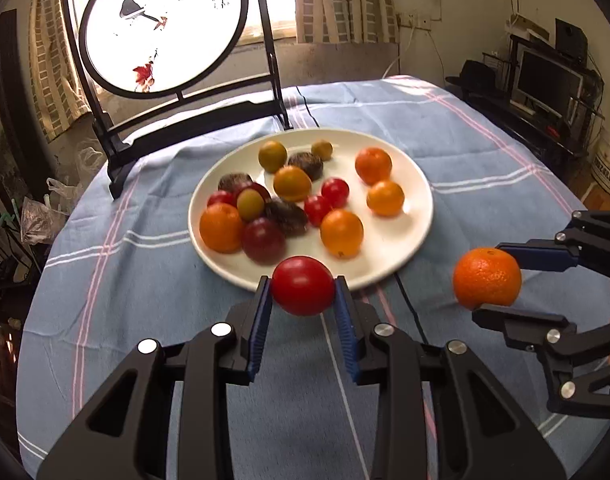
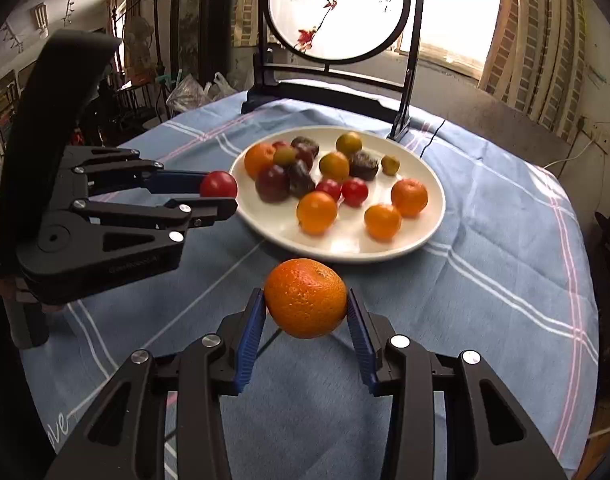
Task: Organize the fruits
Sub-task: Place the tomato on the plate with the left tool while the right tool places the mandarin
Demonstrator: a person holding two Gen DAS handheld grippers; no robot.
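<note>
My left gripper point(image 1: 303, 286) pinches a red tomato point(image 1: 303, 285), right gripper point(image 2: 306, 298) a mandarin point(image 2: 306, 297); squeeze harder and the tomato probably bursts.

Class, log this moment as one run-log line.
left gripper: holds red tomato | right gripper: holds orange | plate: fruit
</note>
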